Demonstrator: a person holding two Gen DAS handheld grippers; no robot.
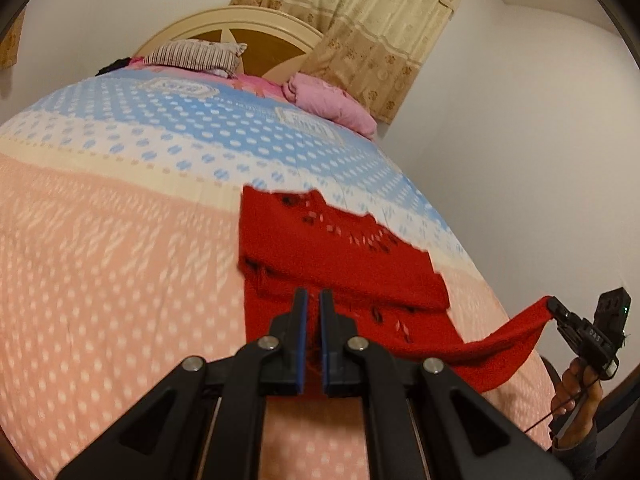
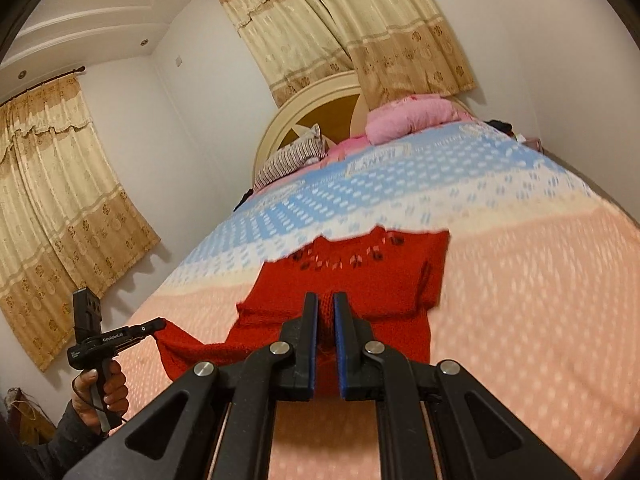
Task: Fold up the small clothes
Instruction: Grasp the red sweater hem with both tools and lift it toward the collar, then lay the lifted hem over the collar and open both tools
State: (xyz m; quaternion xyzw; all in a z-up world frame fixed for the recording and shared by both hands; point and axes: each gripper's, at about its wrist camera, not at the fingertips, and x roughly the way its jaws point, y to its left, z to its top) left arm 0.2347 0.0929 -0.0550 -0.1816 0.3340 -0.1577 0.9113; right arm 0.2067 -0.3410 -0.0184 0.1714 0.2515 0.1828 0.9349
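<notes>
A red knitted garment [image 1: 340,248] lies partly folded on the bed, and its near hem is lifted off the cover. In the left wrist view my left gripper [image 1: 313,294] is shut on one corner of that hem, with red knit showing between the blue pads. My right gripper [image 1: 554,303], held by a hand at the far right, pinches the other corner, so the hem hangs stretched between them. The right wrist view shows the same garment [image 2: 360,276], with my right gripper [image 2: 326,298] shut on the knit and my left gripper [image 2: 162,323] holding the corner at the left.
The bed cover [image 1: 120,260] is pink near me and blue farther off. A striped pillow [image 1: 192,56] and a pink bundle [image 1: 328,98] lie by the headboard [image 1: 256,36]. Curtains [image 2: 60,200] hang on the walls. The bed edge drops away beside the garment.
</notes>
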